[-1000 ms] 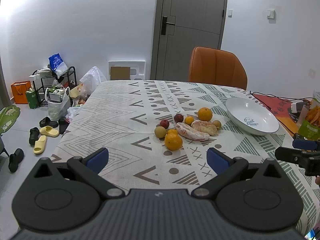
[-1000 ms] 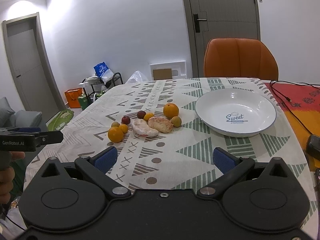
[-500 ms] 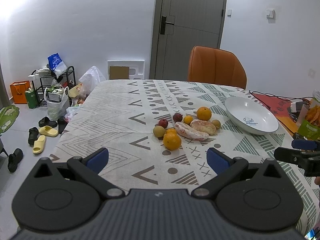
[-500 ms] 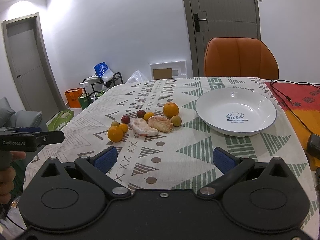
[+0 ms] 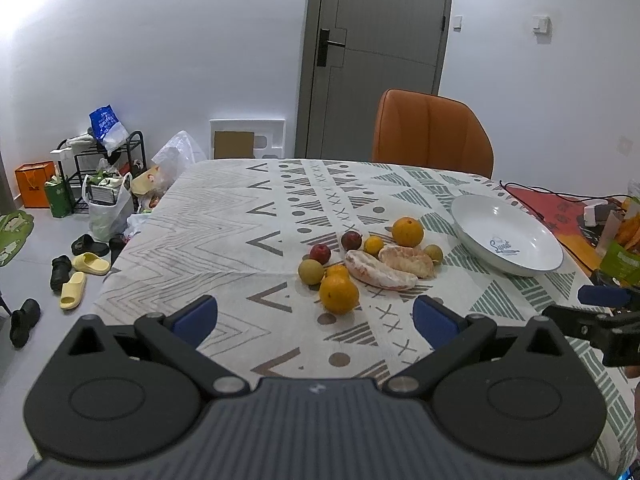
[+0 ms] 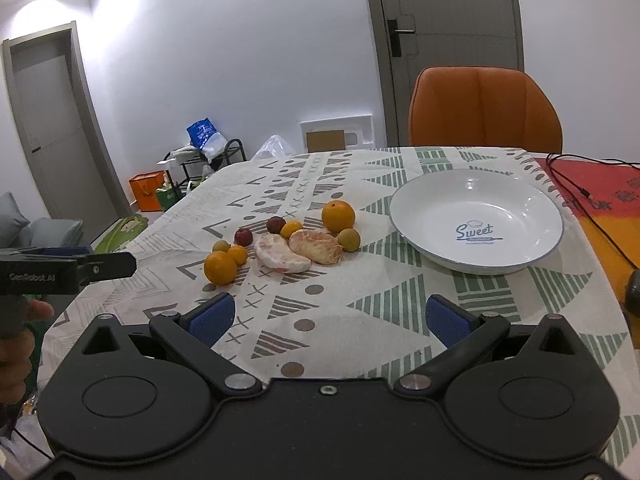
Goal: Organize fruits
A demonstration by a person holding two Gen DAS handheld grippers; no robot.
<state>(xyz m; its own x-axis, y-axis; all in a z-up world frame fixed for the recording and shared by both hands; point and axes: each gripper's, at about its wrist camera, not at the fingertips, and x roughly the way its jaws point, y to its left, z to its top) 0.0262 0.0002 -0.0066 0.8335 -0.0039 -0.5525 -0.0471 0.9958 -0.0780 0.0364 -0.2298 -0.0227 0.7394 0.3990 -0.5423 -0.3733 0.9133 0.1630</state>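
Fruit lies in a cluster on the patterned tablecloth: a near orange (image 5: pixel 338 294) (image 6: pixel 220 267), a far orange (image 5: pixel 407 232) (image 6: pixel 338 216), two peeled citrus pieces (image 5: pixel 379 274) (image 6: pixel 282 258), two dark red fruits (image 5: pixel 320 253), and small yellow and green-brown ones. An empty white plate (image 5: pixel 532 261) (image 6: pixel 520 257) marked "Sweet" sits to the right of the cluster. My left gripper (image 5: pixel 315 320) hangs open just short of the near orange. My right gripper (image 6: pixel 329 319) is open over bare cloth, in front of the plate and fruit. Nothing sits between either pair of fingers.
An orange chair (image 5: pixel 432 136) stands at the table's far side before a grey door (image 5: pixel 380 40). Cables and a red mat (image 6: pixel 592 192) lie at the table's right edge. Bags, a rack and slippers (image 5: pixel 80 268) clutter the floor to the left.
The left wrist view has drifted slightly forward toward the fruit, and the right wrist view has crept a little closer to the plate. Both grippers stay open and no fruit has moved.
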